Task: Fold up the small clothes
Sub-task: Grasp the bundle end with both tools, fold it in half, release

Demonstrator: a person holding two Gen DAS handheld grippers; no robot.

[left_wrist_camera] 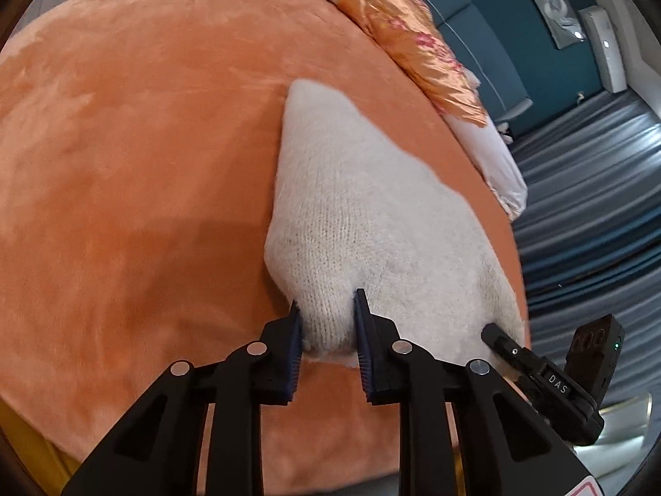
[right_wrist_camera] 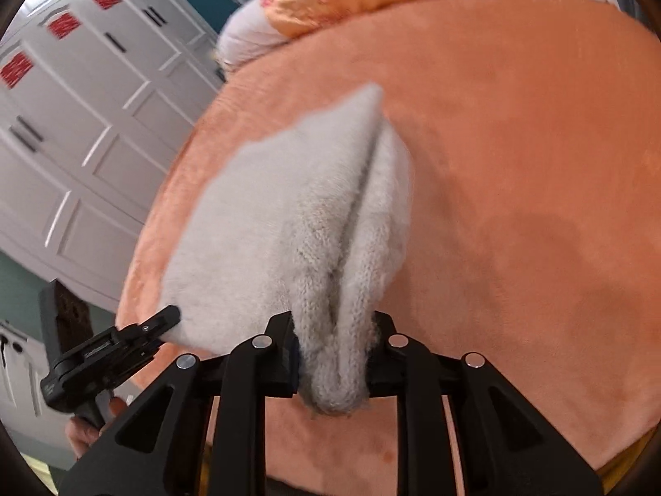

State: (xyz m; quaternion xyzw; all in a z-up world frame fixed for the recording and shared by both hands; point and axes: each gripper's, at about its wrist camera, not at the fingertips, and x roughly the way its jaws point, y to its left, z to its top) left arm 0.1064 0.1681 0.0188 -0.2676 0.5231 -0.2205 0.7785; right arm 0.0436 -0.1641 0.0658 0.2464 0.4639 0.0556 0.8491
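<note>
Both the left gripper point(left_wrist_camera: 328, 322) and right gripper point(right_wrist_camera: 332, 351) pinch the white knit garment point(left_wrist_camera: 363, 215) near the orange blanket point(left_wrist_camera: 144, 144)'s lower-right edge; pillows point(left_wrist_camera: 413, 37) upper right.

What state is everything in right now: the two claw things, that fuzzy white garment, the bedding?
Left gripper: shut on the white knit garment's near edge.
Right gripper: shut on a bunched fold of it.
White knit garment: partly lifted, held at two points.
Orange blanket: spread flat.
Satin pillow: lying at the blanket's edge.
</note>
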